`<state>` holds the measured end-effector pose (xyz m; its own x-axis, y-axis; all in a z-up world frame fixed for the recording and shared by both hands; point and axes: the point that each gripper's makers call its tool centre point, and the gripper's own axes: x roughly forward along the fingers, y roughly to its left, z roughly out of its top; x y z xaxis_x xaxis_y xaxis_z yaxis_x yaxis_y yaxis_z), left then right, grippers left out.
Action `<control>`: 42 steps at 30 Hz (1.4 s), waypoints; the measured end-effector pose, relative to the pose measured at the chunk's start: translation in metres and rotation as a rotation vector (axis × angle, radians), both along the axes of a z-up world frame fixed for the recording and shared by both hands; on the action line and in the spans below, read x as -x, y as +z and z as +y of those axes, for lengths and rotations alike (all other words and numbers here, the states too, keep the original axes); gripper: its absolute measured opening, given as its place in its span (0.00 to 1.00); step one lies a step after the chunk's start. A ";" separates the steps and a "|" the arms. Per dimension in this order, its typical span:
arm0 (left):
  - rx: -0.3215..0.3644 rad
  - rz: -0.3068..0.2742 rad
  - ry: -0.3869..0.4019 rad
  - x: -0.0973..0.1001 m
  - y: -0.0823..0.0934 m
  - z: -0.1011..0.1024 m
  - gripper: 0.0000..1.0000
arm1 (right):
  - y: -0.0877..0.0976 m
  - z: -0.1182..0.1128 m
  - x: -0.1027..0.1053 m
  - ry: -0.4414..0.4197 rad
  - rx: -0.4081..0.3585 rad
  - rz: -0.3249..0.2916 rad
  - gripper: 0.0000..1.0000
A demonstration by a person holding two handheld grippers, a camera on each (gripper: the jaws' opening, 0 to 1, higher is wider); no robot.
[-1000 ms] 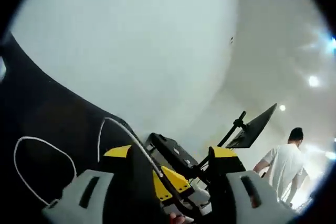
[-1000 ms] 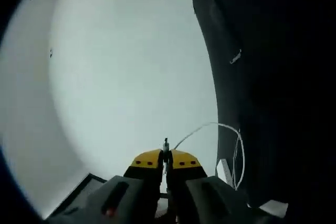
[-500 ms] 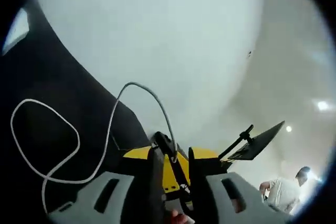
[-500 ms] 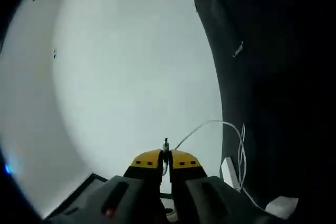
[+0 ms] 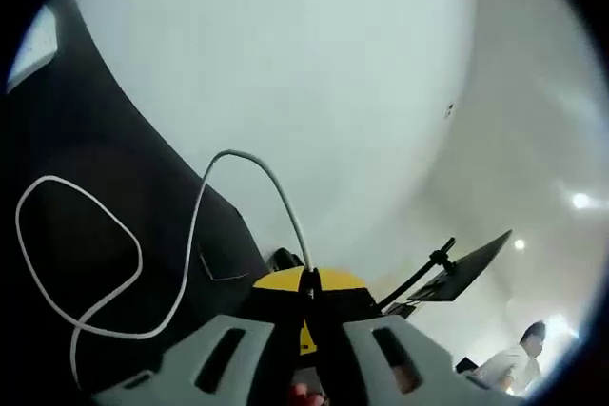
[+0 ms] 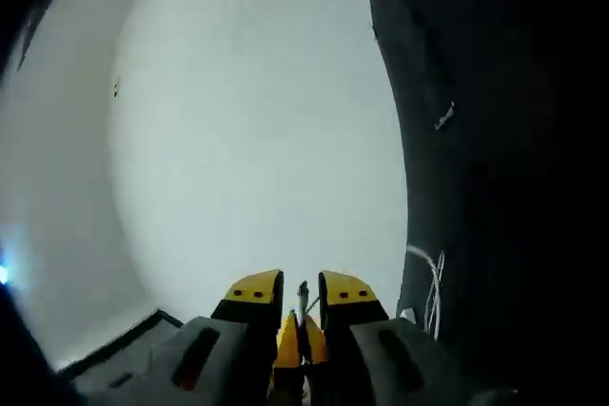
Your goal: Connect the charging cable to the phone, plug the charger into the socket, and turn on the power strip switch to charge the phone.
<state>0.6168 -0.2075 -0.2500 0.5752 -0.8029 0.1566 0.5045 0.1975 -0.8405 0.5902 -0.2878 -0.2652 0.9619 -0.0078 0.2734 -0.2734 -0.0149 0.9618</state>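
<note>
Between my left gripper's (image 5: 309,294) pressed-together jaws I pinch the white cable (image 5: 190,235), which loops over the black surface (image 5: 86,225). My right gripper (image 6: 301,290) stands spread, the plug tip (image 6: 303,290) between its jaws.

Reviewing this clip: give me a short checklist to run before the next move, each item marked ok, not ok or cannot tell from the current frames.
1. Left gripper grips the white cable: ok; its jaws are together with the cable running out from between them.
2. Right gripper grips the cable connector: not ok; its jaws stand apart, the tip sitting loose in the gap.
3. Phone located and its port facing the connector: cannot tell.
4. Cable slack free of knots: ok; a loose loop lies against the dark surface.
5. Power strip and socket within reach: cannot tell.
</note>
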 end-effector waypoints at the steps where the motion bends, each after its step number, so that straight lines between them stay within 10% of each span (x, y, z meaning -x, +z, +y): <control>1: -0.001 0.008 0.005 -0.004 -0.001 0.000 0.00 | -0.001 -0.014 0.002 -0.047 0.060 0.010 0.16; 9: -0.140 -0.026 0.099 -0.034 -0.028 -0.011 0.00 | 0.013 -0.142 -0.004 -0.258 0.502 0.021 0.31; 19: -0.310 -0.132 0.109 -0.068 -0.058 -0.048 0.00 | -0.011 -0.206 -0.063 -0.189 0.897 0.072 0.29; 29: -0.419 -0.219 0.096 -0.091 -0.080 -0.092 0.00 | -0.053 -0.234 -0.120 -0.117 0.916 0.113 0.30; 42: -0.479 -0.236 0.065 -0.112 -0.108 -0.112 0.00 | -0.074 -0.249 -0.138 -0.101 0.836 0.192 0.28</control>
